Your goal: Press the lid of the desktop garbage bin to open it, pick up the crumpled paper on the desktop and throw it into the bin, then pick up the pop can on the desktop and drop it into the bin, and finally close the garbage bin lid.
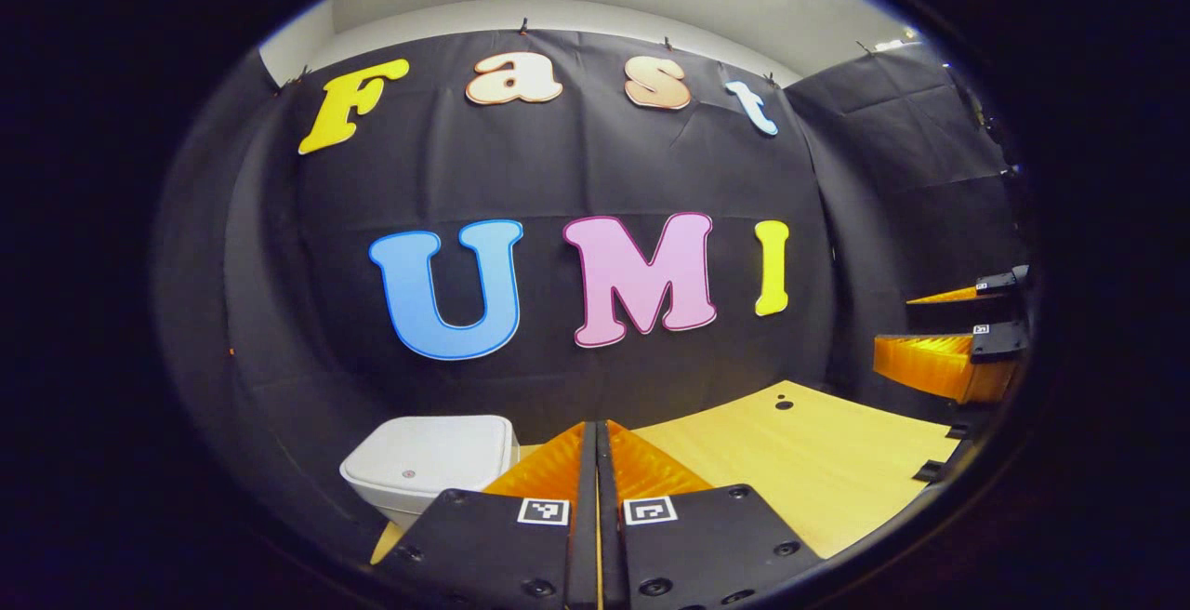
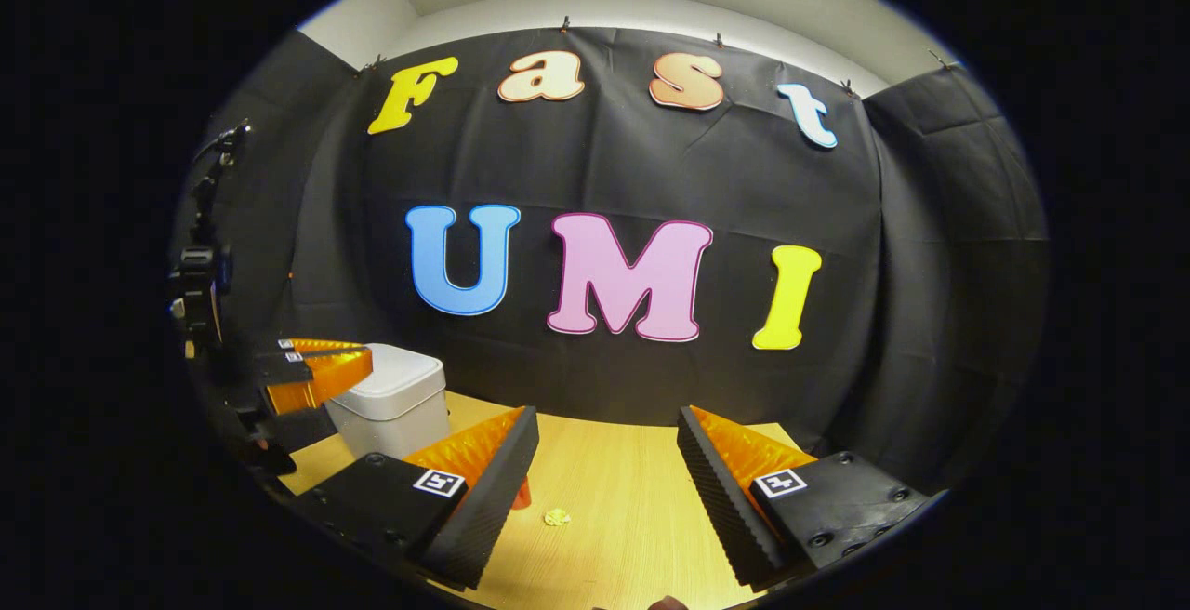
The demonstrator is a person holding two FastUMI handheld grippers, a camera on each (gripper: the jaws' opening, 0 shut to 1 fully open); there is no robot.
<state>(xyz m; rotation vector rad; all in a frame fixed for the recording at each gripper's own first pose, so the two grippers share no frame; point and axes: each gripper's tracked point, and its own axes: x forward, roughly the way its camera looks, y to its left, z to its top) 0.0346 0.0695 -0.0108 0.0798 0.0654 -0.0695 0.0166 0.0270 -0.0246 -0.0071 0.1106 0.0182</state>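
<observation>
Left gripper (image 1: 596,461): fingers pressed together, empty, just right of the garbage bin (image 1: 429,461).
Right gripper (image 2: 606,461): fingers spread wide, empty, above the desk (image 2: 614,461).
Bin: lid down, back-left on the desk, against the booth wall.
Crumpled paper (image 2: 557,517): lying on the desk between the right fingers, towards the left one.
Pop can (image 2: 522,493): probably that red sliver behind the right gripper's left finger, hard to tell.
Risk: a press off the lid's centre might shove the bin, not spring it; the paper looks slight enough to slip the fingers.
In the way: nothing stands between the left gripper and the lid.
</observation>
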